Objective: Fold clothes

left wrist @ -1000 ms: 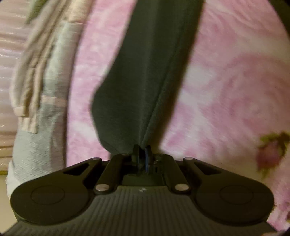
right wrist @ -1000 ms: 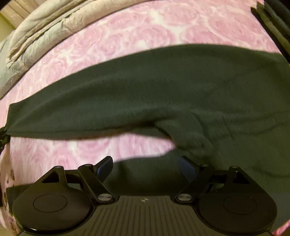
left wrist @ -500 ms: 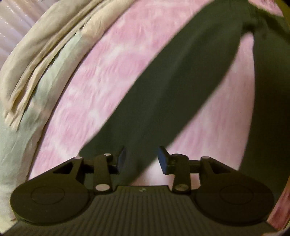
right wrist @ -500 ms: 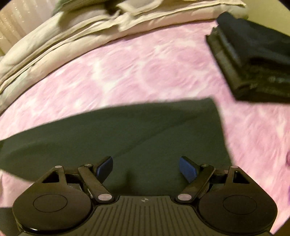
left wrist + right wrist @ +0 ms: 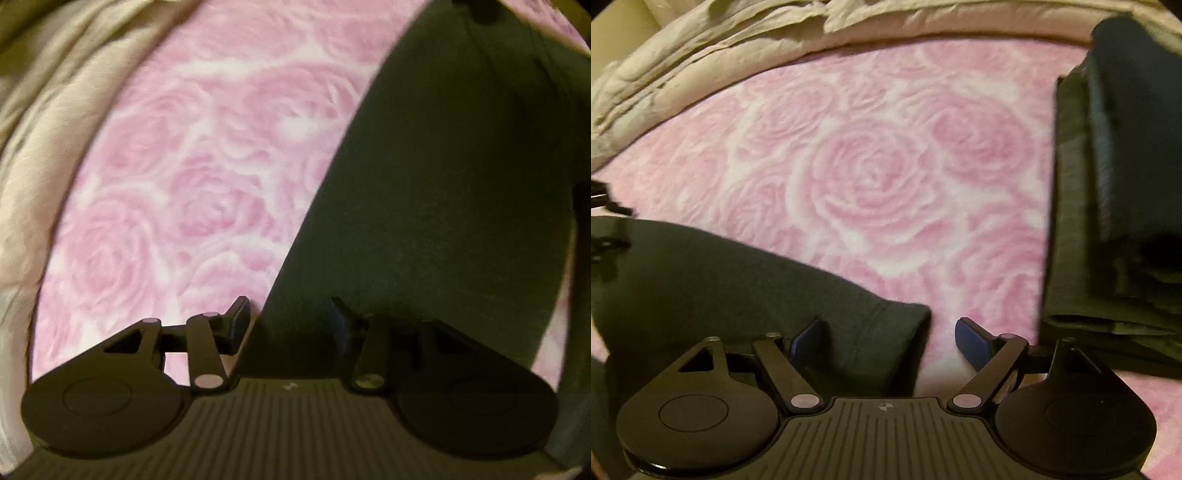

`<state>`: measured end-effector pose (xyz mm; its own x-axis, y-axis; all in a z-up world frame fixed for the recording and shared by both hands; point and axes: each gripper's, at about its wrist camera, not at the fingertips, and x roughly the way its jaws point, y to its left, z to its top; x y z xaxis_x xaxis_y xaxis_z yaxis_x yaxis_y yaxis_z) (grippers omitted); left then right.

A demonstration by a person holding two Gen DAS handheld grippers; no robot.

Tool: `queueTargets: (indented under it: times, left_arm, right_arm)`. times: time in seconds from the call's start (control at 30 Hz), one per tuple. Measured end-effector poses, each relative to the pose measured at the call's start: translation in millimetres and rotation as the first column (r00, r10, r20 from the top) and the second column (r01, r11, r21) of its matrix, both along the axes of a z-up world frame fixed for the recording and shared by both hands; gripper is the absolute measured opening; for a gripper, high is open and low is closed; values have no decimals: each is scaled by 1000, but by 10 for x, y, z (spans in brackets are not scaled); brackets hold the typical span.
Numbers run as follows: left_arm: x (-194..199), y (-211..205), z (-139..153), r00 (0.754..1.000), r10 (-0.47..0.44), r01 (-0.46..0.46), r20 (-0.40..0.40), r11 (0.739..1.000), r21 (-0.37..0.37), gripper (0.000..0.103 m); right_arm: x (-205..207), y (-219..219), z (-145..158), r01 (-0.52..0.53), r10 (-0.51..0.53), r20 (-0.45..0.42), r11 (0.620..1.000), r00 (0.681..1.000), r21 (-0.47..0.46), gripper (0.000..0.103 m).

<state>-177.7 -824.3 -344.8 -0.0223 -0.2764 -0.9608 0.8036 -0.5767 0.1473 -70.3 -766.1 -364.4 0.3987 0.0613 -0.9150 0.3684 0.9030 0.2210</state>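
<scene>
A dark green garment [image 5: 436, 206] lies flat on the pink rose-patterned bed cover [image 5: 207, 184]. In the left wrist view it runs from the bottom centre to the top right. My left gripper [image 5: 291, 325] hovers over its left edge. Its jaws are opening and the pads stand clear of the cloth. In the right wrist view the garment's narrow end [image 5: 886, 332] lies between the blue pads of my right gripper [image 5: 890, 339]. Those jaws are closing, and a gap still shows on the right side of the cloth.
A stack of folded dark clothes [image 5: 1108, 221] sits on the cover to the right of the right gripper. Crumpled beige bedding [image 5: 738, 55] borders the far side, and the same bedding [image 5: 48, 147] lies along the left in the left wrist view.
The left gripper has let go of the garment, opened and swept sideways along it. The right gripper has moved to the garment's end near the folded stack, and its jaws have narrowed.
</scene>
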Motion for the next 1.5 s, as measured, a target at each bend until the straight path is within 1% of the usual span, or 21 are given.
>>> queueTargets:
  times: [0.03, 0.07, 0.1, 0.13, 0.17, 0.23, 0.3, 0.37, 0.43, 0.47, 0.5, 0.53, 0.63, 0.73, 0.87, 0.97, 1.07, 1.17, 1.37, 1.47, 1.5]
  left_arm:
    - [11, -52, 2, 1000, -6, 6, -13, 999, 35, 35]
    - [17, -100, 13, 999, -8, 10, -31, 997, 74, 20]
    - [13, -115, 29, 999, -11, 14, -32, 997, 82, 13]
    - [5, -122, 46, 999, -16, 18, -28, 996, 83, 8]
    - [10, -126, 87, 1000, -17, 18, -19, 998, 54, 3]
    - [75, -185, 178, 999, 47, -48, -8, 999, -26, 3]
    - [93, -265, 137, 996, 85, -84, 7, 995, -47, 3]
    - [78, -319, 52, 995, 95, -94, 30, 995, -46, 5]
    - [51, -307, 24, 994, 94, -90, 56, 994, -58, 8]
    - [40, -300, 15, 993, 94, -89, 69, 994, -66, 13]
    - [56, -290, 51, 990, 119, -113, 71, 990, -79, 20]
    - [89, -270, 102, 986, 154, -147, 68, 985, -95, 23]
    - [93, -151, 295, 974, 221, -212, 48, 967, -145, 24]
    - [-51, 96, 494, 969, 245, -246, -25, 957, -152, 24]
    - [-423, 541, 481, 976, 199, -208, -92, 974, -88, 25]
    - [-677, 901, 367, 974, 191, -193, -122, 981, -8, 27]
    - [-860, 1394, 237, 980, 170, -163, -101, 984, 67, 27]
    - [-950, 1846, 211, 985, 161, -153, -64, 981, 116, 29]
    - [-914, 2511, 204, 967, 251, -252, 28, 945, 209, 33]
    - [-924, 2741, 253, 960, 277, -279, 42, 935, 218, 33]
    - [-924, 2811, 288, 958, 286, -286, 34, 934, 215, 34]
  right_arm:
    - [-10, -17, -17, 10, -10, 4, 1000, 1000, 16, 57]
    - [-24, -44, -25, 36, -36, 8, 999, 999, 27, 48]
    - [-38, -95, -25, 71, -72, 18, 996, 997, 56, 25]
    - [-37, -143, 4, 94, -97, 34, 992, 995, 78, 23]
    - [-16, -163, 64, 97, -100, 51, 993, 994, 64, 23]
    - [59, -168, 192, 90, -90, 91, 996, 992, 3, 23]
    - [133, -183, 223, 90, -85, 112, 995, 990, -40, 23]
    - [200, -187, 144, 88, -82, 96, 994, 992, -58, 28]
    - [210, -132, 92, 98, -89, 76, 989, 993, -112, 53]
    - [187, -110, 110, 113, -102, 85, 985, 991, -134, 55]
    - [139, -84, 156, 135, -121, 102, 980, 987, -149, 56]
    - [68, -48, 224, 161, -143, 120, 974, 982, -160, 56]
    - [-208, 155, 424, 232, -205, 159, 958, 966, -170, 56]
    - [-523, 452, 506, 287, -270, 176, 954, 947, -82, 56]
    - [-971, 949, 315, 331, -336, 90, 941, 937, 66, 56]
    - [-1351, 1212, 128, 352, -355, 10, 929, 935, 114, 56]
    - [-1652, 1361, 166, 349, -351, 4, 930, 936, 115, 56]
    - [-1821, 1447, 239, 332, -329, -44, 939, 943, 92, 56]
    - [-2052, 1574, 228, 346, -331, -149, 934, 932, 86, 60]
    - [-1983, 1658, 336, 354, -340, -173, 934, 924, 57, 62]
    - [-1964, 1692, 395, 354, -342, -167, 934, 925, 48, 69]
